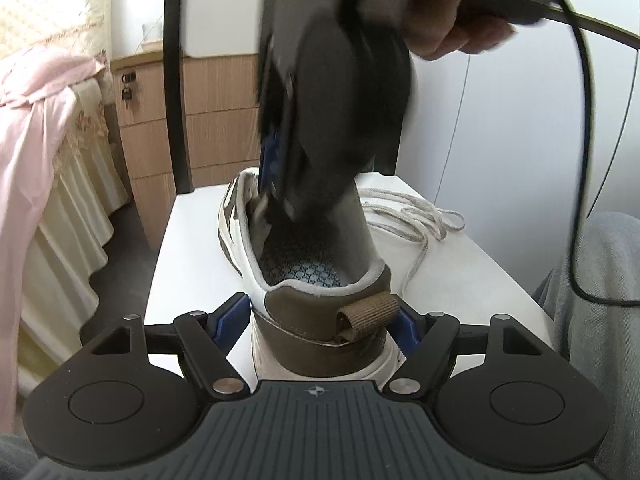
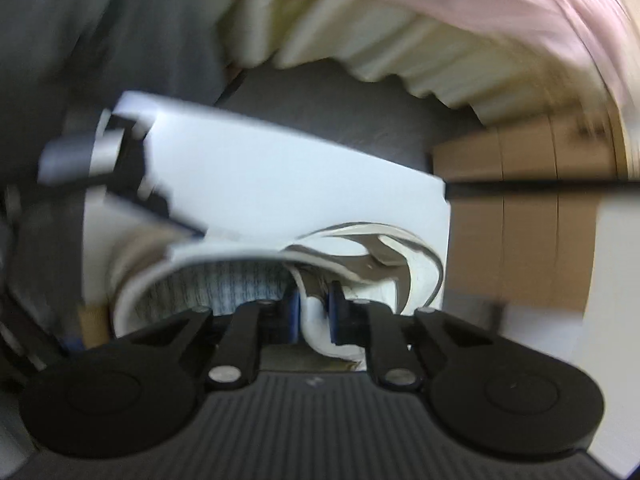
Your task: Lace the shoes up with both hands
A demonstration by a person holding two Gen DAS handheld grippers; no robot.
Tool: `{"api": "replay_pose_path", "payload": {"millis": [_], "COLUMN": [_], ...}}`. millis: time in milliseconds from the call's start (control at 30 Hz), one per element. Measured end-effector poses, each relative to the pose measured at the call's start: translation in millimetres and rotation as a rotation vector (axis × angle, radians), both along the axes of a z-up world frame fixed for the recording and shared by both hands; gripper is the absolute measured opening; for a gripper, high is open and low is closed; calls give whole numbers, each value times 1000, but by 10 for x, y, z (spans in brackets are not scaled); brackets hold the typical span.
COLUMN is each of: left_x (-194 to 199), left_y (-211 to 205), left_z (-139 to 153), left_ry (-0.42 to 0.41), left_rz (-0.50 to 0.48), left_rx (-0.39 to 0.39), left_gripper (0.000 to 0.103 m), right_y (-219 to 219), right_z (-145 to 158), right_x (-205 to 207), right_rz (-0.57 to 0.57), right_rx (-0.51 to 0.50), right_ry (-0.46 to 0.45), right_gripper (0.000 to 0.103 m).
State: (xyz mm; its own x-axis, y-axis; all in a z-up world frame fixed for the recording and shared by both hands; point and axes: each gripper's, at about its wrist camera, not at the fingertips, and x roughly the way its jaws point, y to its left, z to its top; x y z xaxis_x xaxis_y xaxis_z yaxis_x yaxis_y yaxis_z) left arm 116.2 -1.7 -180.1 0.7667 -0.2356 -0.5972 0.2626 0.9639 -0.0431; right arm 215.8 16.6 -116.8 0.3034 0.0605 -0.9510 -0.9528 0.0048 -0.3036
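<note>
A white and brown leather sneaker (image 1: 320, 280) stands on a white tabletop (image 1: 188, 264), heel toward the left gripper (image 1: 320, 320), whose blue-padded fingers (image 1: 226, 316) clamp the heel from both sides. The right gripper (image 2: 314, 312) points steeply down into the shoe's opening, fingers narrow and pinching the white upper edge. A loose off-white lace (image 1: 416, 216) lies on the table just beside the shoe.

Shoe (image 1: 320, 320) white, brown heel; insole (image 1: 304, 268) blue patterned; lace (image 1: 416, 216) off-white; table (image 1: 192, 264) white.
</note>
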Motion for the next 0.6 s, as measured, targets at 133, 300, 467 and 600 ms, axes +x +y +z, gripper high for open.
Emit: {"api": "replay_pose_path", "payload": {"millis": [133,300,467,600], "left_x": [-12,-14,8,17], "left_y": [5,18,29,28], "left_z": [-2,2,-5,0], "left_ry": [-3,-4,-3,-1], "left_rz": [-3,-8,-17,-25], "left_rx": [1,1,3,6], "left_gripper": [77,77,77,77], "right_y": [-88,-93,-42,17], "right_z": [-35,-231,-334,-459], "right_x": [209,282,422,473], "right_rz": [-224,-278,-306,-296], "right_rx": [86,68,17,-42], "right_ry": [77,119,197,234], "right_gripper": [14,14,14,14]}}
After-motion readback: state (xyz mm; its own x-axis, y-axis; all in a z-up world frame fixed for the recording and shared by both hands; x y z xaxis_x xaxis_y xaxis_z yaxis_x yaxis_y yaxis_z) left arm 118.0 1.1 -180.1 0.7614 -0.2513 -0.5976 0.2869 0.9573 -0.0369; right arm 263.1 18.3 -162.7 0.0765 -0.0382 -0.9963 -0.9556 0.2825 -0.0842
